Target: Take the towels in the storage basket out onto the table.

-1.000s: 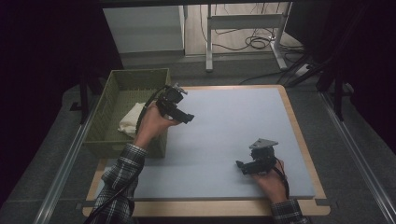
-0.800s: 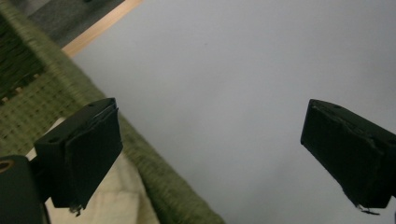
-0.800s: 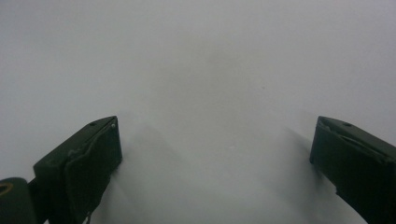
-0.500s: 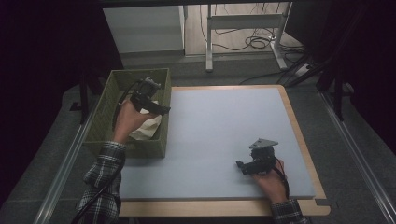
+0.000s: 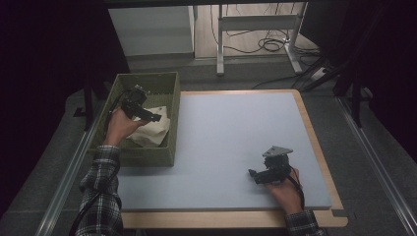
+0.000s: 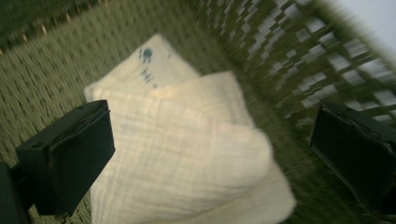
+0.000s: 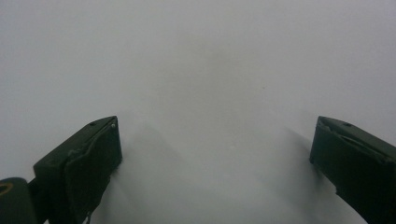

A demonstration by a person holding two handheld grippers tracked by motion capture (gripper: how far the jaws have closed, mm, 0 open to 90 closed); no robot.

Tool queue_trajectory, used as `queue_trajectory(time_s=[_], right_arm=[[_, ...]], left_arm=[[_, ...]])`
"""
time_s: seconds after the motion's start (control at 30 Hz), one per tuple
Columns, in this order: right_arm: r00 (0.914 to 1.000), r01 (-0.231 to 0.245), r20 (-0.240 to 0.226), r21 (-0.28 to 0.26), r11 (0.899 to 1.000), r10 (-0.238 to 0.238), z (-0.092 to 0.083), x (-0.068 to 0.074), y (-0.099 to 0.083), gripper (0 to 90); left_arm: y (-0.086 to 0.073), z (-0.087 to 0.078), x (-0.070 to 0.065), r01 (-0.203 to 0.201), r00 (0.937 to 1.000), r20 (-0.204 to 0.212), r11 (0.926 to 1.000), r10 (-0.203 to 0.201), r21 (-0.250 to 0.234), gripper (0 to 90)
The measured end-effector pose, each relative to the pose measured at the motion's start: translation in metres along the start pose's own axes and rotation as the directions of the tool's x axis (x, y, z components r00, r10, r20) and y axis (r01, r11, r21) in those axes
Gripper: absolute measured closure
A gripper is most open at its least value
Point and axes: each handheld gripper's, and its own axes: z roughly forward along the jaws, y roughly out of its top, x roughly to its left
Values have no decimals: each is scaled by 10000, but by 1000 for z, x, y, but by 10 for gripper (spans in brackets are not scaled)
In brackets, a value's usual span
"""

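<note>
A cream folded cloth with a small blue mark lies in the green woven basket at the table's left. My left gripper hovers just above it, inside the basket. In the left gripper view the cloth lies below and between the wide-apart jaws of that gripper, which have just been opening; the pads do not press on it. My right gripper rests open on the pale blue mat at the front right. In the right gripper view this gripper has nothing between its jaws.
The basket's walls stand close around the left gripper. The mat lies on a wooden board whose edge shows at right and front. Table legs and cables are on the floor beyond.
The left hand has moved left from the mat's edge to over the basket and has sunk toward the cloth. The right hand has not moved.
</note>
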Motion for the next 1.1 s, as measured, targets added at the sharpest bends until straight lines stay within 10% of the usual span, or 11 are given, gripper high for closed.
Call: queue_trajectory(time_s=[0.37, 0.7, 0.77, 0.93, 1.1], right_arm=[[10000, 2, -4, -2, 10000, -2, 0, 0, 0, 23], [10000, 6, -8, -10, 10000, -6, 0, 0, 0, 23], [10000, 8, -8, -11, 10000, -8, 0, 0, 0, 24], [10000, 10, -7, -10, 10000, -10, 0, 0, 0, 23], [10000, 12, -7, -9, 10000, -12, 0, 0, 0, 23]], left_arm=[[-8, 44, 16, 280, 9996, -61, 9918, -274, 1246, 2], [-13, 75, 21, 362, 9993, -218, 9379, -305, 3449, 33], [-14, 79, 19, 210, 9998, -123, 9275, -177, 3732, 98], [-15, 74, 19, 291, 9995, 27, 9278, -324, 3721, 237], [-13, 68, 16, 45, 9985, 487, 9261, -247, 3773, 582]])
